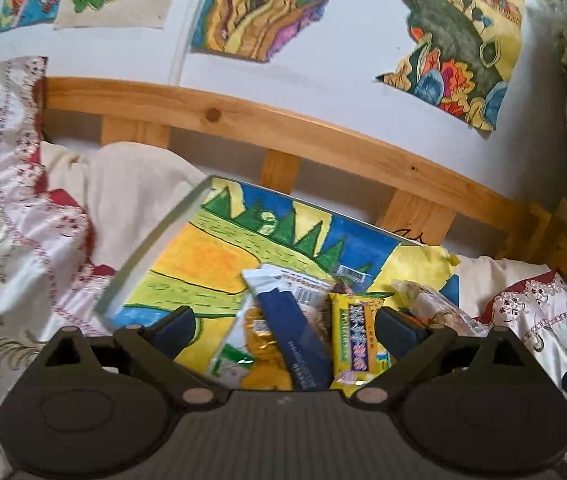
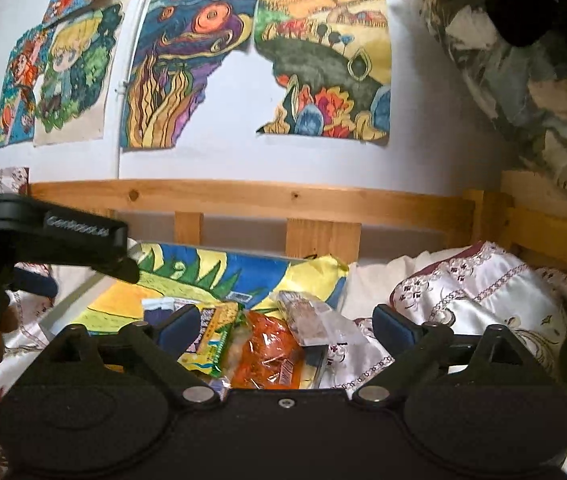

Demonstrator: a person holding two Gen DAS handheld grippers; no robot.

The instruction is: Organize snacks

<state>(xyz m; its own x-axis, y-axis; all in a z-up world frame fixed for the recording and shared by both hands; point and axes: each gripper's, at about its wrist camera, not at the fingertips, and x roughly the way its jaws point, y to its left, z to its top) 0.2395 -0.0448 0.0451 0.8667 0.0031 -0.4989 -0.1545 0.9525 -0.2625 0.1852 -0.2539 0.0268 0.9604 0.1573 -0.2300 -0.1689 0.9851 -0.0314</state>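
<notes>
**Snacks heaped on the drawing**

I see the snack packets [image 1: 303, 332] piled on a drawing sheet [image 1: 203, 256] lying on the bed [image 1: 23, 240]. Behind it runs the wooden rail [image 1: 283, 128], then the wall with pictures [image 2: 187, 72]. My left claw [image 2: 95, 248] sits left of the pile.

Left hand-held gripper [image 1: 285, 322]: black body, navy pads, silver pivot screws; right [image 2: 287, 326] same.

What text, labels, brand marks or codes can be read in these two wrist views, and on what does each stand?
Embossed brand lettering on the left gripper arm, right wrist view: there, but too blurred to spell out.
Large characters on the yellow snack packet: blurred, unreadable.
White print on the dark blue packet: too small.
Barcodes on the white wrapper: bars only, no legible digits.
Label on the orange snack bag: illegible.
Wall drawings: no words seen.
</notes>
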